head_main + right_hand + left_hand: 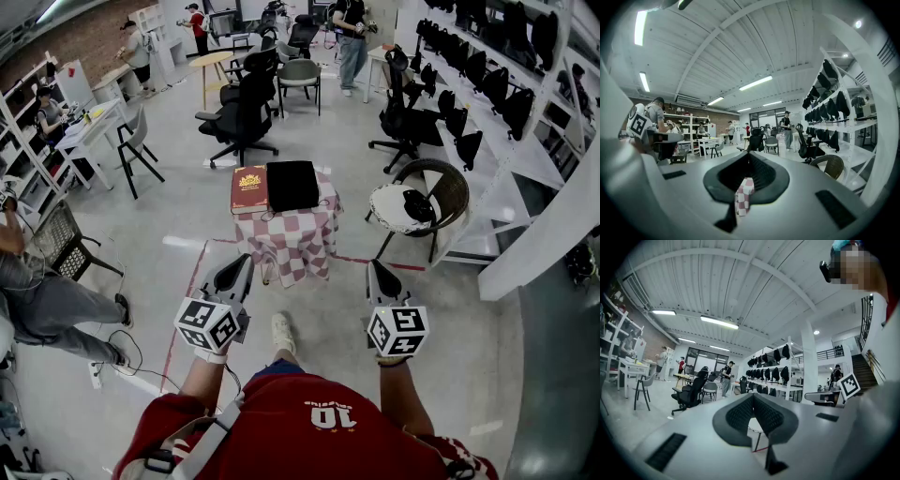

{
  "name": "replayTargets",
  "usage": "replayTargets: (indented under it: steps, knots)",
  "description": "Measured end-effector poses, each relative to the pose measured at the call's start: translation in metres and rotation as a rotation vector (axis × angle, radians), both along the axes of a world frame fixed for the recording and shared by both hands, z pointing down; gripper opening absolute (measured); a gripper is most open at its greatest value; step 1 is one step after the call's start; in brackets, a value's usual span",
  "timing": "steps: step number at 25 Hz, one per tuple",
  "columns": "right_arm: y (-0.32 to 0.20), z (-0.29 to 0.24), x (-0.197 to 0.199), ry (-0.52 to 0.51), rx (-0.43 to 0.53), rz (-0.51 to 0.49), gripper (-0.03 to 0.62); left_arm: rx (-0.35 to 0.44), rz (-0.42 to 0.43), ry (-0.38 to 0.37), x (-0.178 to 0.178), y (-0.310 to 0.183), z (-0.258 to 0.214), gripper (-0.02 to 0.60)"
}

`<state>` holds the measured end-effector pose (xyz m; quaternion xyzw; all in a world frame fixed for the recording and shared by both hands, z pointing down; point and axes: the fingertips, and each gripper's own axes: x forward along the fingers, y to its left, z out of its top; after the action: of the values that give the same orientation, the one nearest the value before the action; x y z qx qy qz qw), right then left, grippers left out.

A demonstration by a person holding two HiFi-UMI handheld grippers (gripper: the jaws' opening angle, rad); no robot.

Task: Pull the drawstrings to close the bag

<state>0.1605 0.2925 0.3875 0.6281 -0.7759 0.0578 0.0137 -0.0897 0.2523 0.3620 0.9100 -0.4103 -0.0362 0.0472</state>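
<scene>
A person in a red shirt (300,422) stands on a grey floor (469,319), facing a small table (300,239) draped in a red-and-white checked cloth at the centre of the head view. The black bag (292,185) lies flat on the right part of the tabletop, and its drawstrings cannot be made out from here. A dark red book (248,189) lies just beside it on the left, the two edges close together. The left hand-held gripper (244,262) sits at the lower left of the frame and the right hand-held gripper (375,267) at the lower right. Both point level toward the table and are well apart from it and from the bag. In the left gripper view the left hand-held gripper (752,397) has its jaws closed tip to tip with nothing between them. In the right gripper view the right hand-held gripper (749,154) is likewise closed and empty, and the checked cloth (744,194) of the distant table shows through the gap under the tips. A wicker chair (452,192) with a white cushion (392,208) stands right of the table. A black office chair (244,117) stands beyond the table, in the upper middle of the frame. A red line (190,286) on the floor runs down from the table's left side.
</scene>
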Motion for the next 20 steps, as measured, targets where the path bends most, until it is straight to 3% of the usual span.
replayTargets:
  steps: [7, 20]
  knots:
    - [0.0, 0.0, -0.006, 0.013, 0.0, -0.012, 0.015, -0.044, 0.0, -0.003, -0.003, -0.004, 0.013, 0.008]
    - [-0.005, 0.004, -0.001, 0.011, -0.011, -0.01, 0.015, -0.041, 0.011, -0.011, 0.004, -0.012, 0.012, 0.008]
